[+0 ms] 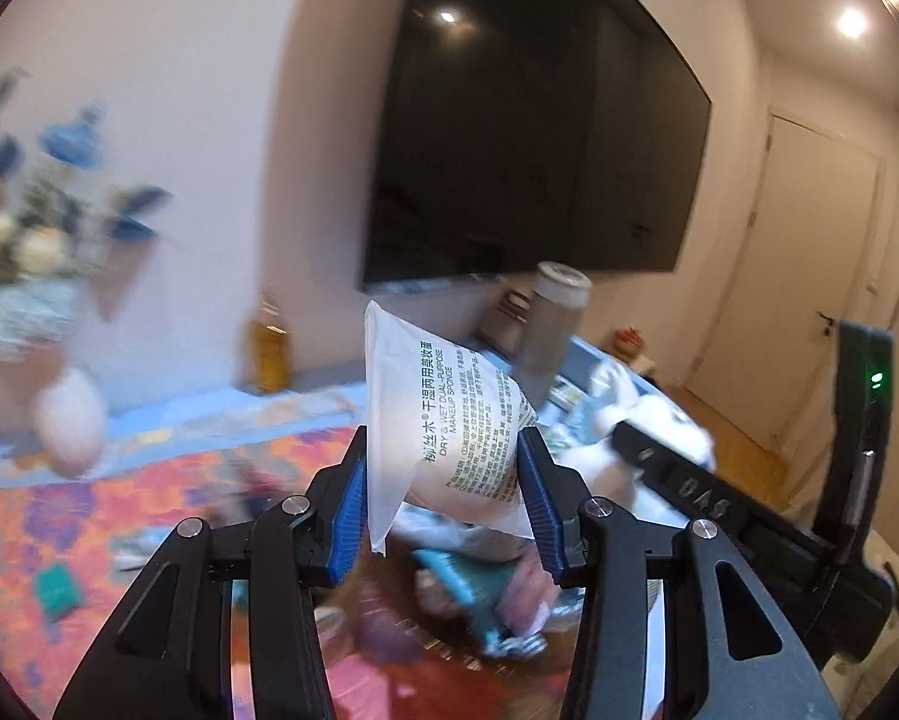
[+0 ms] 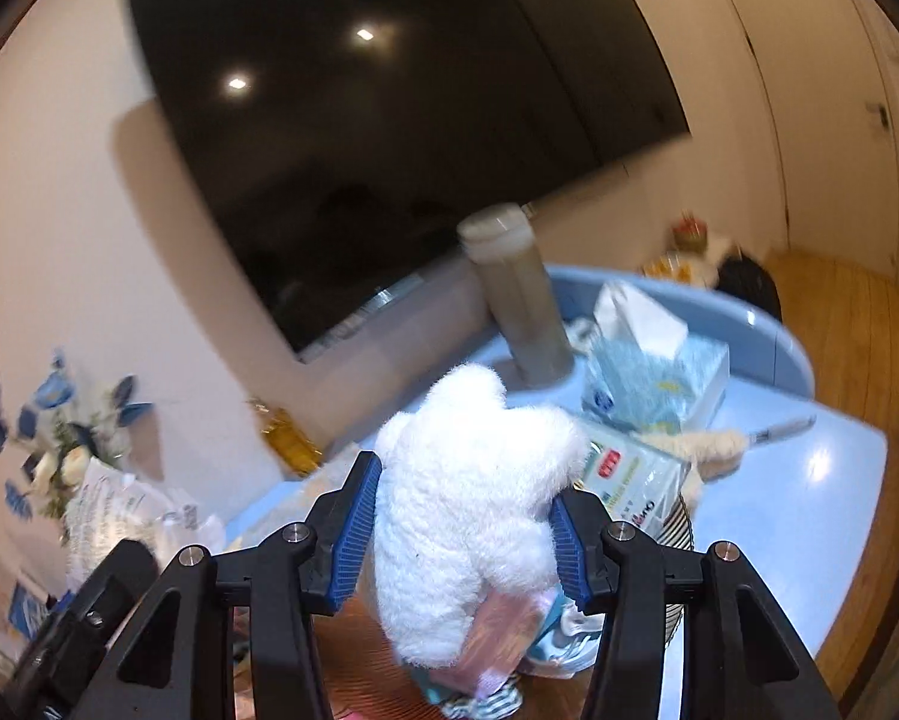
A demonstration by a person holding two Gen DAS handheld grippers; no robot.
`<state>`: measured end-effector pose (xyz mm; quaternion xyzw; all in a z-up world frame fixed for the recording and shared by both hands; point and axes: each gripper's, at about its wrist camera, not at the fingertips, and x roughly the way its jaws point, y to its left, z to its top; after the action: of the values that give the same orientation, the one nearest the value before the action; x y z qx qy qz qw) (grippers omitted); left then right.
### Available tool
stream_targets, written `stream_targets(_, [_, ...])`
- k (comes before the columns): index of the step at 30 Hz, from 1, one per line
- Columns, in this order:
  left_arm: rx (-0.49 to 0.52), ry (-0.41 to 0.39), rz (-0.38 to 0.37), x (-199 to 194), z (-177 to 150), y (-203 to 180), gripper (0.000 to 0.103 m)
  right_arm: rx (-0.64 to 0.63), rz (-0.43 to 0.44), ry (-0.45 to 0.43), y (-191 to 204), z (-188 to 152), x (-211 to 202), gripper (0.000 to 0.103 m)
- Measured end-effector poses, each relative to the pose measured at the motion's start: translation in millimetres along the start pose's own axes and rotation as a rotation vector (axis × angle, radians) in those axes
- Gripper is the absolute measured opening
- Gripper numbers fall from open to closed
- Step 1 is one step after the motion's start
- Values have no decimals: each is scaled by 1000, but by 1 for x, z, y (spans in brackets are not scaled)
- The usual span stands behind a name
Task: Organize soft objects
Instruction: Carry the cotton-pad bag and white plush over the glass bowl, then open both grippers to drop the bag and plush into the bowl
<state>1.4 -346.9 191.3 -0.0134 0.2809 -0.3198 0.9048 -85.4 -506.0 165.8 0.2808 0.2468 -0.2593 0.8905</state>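
The left tool (image 1: 443, 501) points slightly downward, its blue pads pinching something. The right tool (image 2: 464, 531) does likewise.

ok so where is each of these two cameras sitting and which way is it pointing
Left wrist: on the left gripper, looking along its fingers at the makeup sponge packet it grips, toward the wall-mounted TV; the right gripper's body shows at its right edge.
Right wrist: on the right gripper, looking along its fingers at the white plush toy it grips, toward the blue table; the left gripper shows at lower left.
Shared: TV, tall lidded canister, yellow bottle, flowers.
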Motion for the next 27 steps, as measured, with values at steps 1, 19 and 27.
stream_targets(1, [-5,17,4,12,-1,-1,43,10,-12,26,-6,-1,9,51])
stream_targets(19, [17,90,-85,0,-25,-5,86,100,9,77,-52,-20,-20,83])
stream_targets(27, [-35,-19,-10,-97,-42,37,92,28,107,60,-6,-41,-59,88])
